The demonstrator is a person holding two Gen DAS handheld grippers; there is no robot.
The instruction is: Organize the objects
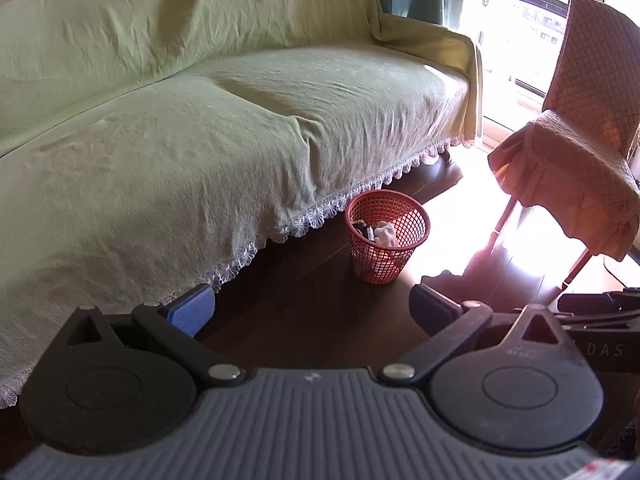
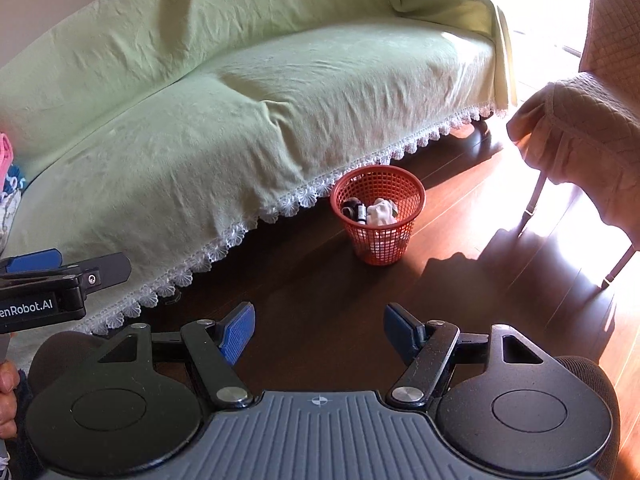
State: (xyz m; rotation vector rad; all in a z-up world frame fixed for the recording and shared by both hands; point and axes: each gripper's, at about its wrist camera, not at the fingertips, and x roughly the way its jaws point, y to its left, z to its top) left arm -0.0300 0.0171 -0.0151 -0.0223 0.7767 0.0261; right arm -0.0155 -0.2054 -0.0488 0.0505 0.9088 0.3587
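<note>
Both sets of tongs are released and carrying nothing: left tongs (image 1: 310, 312) spread wide, right tongs (image 2: 318, 332) about halfway, both aimed down at the dark wood floor (image 2: 320, 292). The red mesh basket (image 2: 378, 216) sits by the sofa's lace hem, already holding a white crumpled thing and some dark bits. I'd guess next is fetching another stray item, steering around the covered chair (image 2: 588, 120) and the green sofa (image 2: 240, 100).

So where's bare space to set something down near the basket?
Free: the green sofa seat and the dark floor between the red basket and both tools. Crowded: inside the basket, and the sofa's far left end with the pink clutter.
</note>
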